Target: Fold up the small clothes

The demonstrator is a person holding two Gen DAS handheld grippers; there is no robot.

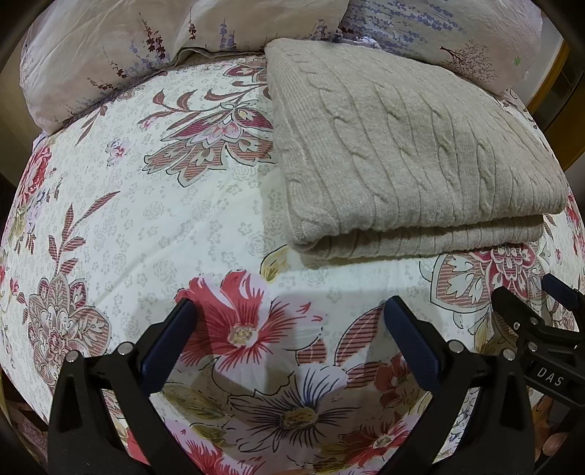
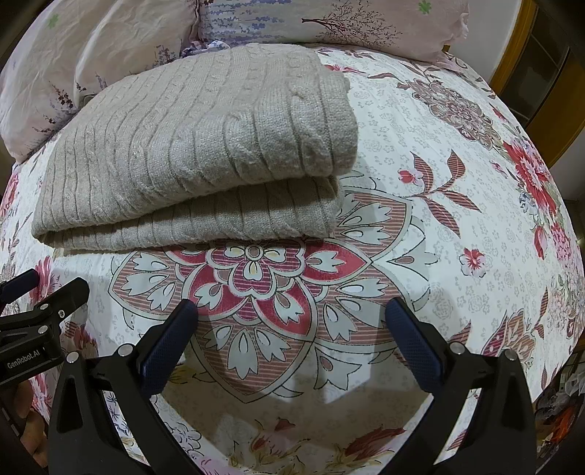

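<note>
floral bedsheet (image 1: 153,204) under folded sweater (image 1: 409,146)

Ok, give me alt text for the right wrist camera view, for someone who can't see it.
A beige cable-knit sweater, folded into a thick stack, lies on a floral bedspread ahead of the open, empty right gripper. Floral pillows sit behind the sweater, and part of the left gripper shows at the left edge.

One folded knit sweater (image 1: 413,153) lay on one floral bedspread (image 1: 146,204); two pillows (image 1: 109,47) and two tongs (image 1: 289,310) appeared.
</note>
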